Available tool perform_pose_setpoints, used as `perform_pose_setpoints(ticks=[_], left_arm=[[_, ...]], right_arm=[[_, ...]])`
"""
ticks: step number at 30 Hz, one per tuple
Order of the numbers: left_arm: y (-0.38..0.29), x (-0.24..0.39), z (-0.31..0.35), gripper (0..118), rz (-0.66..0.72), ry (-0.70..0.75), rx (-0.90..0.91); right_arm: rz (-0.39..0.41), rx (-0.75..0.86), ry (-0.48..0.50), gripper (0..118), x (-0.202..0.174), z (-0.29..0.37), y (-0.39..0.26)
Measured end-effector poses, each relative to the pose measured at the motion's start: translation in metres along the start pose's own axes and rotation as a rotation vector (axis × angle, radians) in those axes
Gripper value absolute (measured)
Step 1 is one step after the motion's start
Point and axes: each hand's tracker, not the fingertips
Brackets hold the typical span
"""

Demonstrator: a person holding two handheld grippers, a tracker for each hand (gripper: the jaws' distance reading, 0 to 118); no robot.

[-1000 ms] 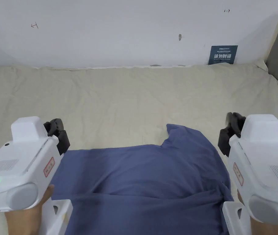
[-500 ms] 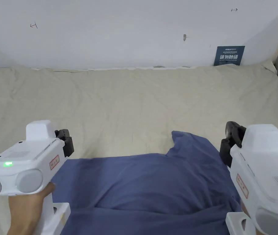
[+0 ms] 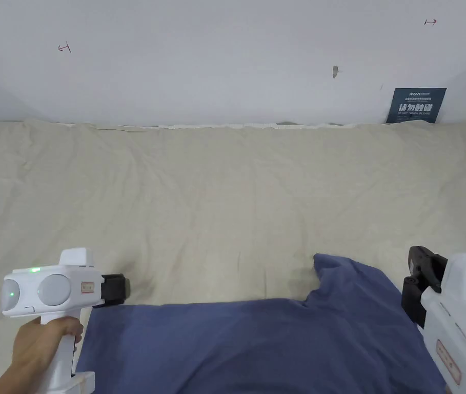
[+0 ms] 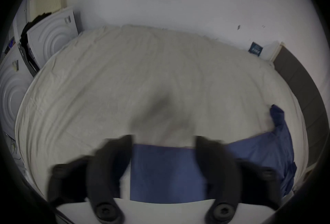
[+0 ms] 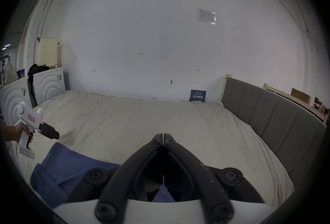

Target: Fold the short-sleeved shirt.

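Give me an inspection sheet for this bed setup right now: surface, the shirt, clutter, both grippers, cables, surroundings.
Surface: beige bed sheet, wrinkled, bare beyond the shirt.
Job's things: blue shirt lying spread at the near edge, one sleeve sticking out toward the wall.
Clutter: nothing seen on the sheet.
Grippers: left gripper open, over the shirt's far edge, not gripping; right gripper shut with nothing between the tips, just off the shirt's right side.
Cables: a thin cable running along the wall.
Surroundings: white wall with a dark blue sign; grey headboard at right; white appliances at left, with dark items on top.
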Motion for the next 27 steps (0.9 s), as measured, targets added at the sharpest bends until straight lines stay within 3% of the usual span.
perform_pose_setpoints(ticks=[3, 6, 8, 10, 11, 12, 13, 14, 18, 21, 25, 26, 27], left_arm=[[-0.007, -0.006, -0.023, 107, 0.044, 0.015, -0.038], [-0.015, -0.015, -0.047, 96, 0.046, 0.067, -0.076], [-0.022, -0.015, -0.056, 75, 0.035, 0.074, -0.097], [-0.026, -0.012, -0.049, 64, 0.028, 0.065, -0.057], [-0.024, -0.009, -0.045, 44, 0.035, 0.044, -0.042], [-0.025, -0.008, -0.043, 12, 0.030, 0.023, -0.030], [-0.025, -0.006, -0.042, 2, 0.020, 0.007, -0.024], [-0.025, -0.001, -0.041, 2, 0.008, 0.029, -0.021], [-0.026, 0.001, -0.021, 2, -0.024, 0.044, 0.040], [-0.026, 0.008, 0.014, 2, 0.007, -0.030, 0.124], [-0.026, 0.011, 0.037, 2, -0.030, -0.037, 0.131], [-0.026, 0.011, 0.040, 2, -0.035, -0.041, 0.133], [-0.026, 0.012, 0.043, 2, -0.037, -0.046, 0.136]], right_arm=[[-0.003, -0.033, -0.004, 1, 0.002, -0.015, -0.007], [-0.027, -0.077, -0.003, 1, 0.006, -0.029, -0.013], [-0.049, -0.102, 0.000, 1, 0.010, -0.037, -0.017], [-0.082, -0.135, 0.007, 1, 0.017, -0.047, -0.022], [-0.097, -0.160, 0.013, 2, 0.022, -0.054, -0.024], [-0.121, -0.188, 0.011, 2, 0.027, -0.062, -0.026], [-0.130, -0.211, 0.007, 5, 0.031, -0.071, -0.027], [-0.144, -0.236, 0.002, 12, 0.037, -0.082, -0.029], [-0.127, -0.395, 0.005, 79, 0.059, -0.140, -0.043], [-0.125, -0.513, -0.038, 105, 0.067, -0.181, -0.065], [-0.108, -0.661, -0.078, 98, 0.069, -0.220, -0.094], [-0.096, -0.687, -0.093, 86, 0.067, -0.226, -0.102], [-0.086, -0.703, -0.084, 65, 0.065, -0.230, -0.109]])
